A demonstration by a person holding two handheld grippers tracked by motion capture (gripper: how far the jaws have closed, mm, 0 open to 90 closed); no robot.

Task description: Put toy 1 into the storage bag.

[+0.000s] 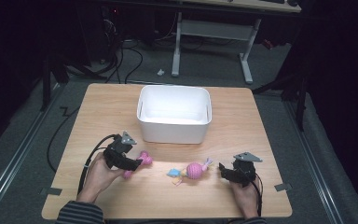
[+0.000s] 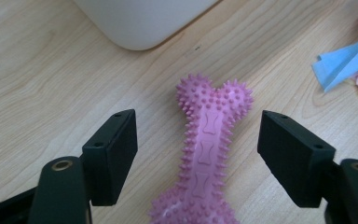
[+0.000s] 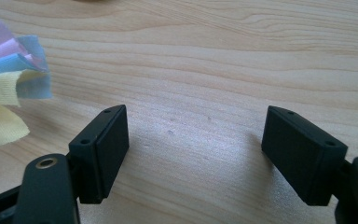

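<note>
A pink spiky bone-shaped toy (image 2: 207,158) lies flat on the wooden table (image 1: 242,126). My left gripper (image 2: 198,156) is open, one jaw on each side of the toy's shaft, not touching it. In the high view the toy (image 1: 140,162) pokes out from under the left gripper (image 1: 137,164). A pink ball toy with coloured cloth strips (image 1: 193,171) lies at the table's front middle. Its strips (image 3: 9,88) show at the left of the right gripper view. My right gripper (image 3: 196,149) is open over bare wood, and it stands just right of the ball toy (image 1: 224,171).
A white plastic bin (image 1: 175,113) stands at the middle of the table, behind both toys; its rounded corner (image 2: 140,21) is close ahead of the left gripper. Blue and yellow cloth strips (image 2: 349,60) lie at the right in the left gripper view. Desk legs stand on the floor beyond the table.
</note>
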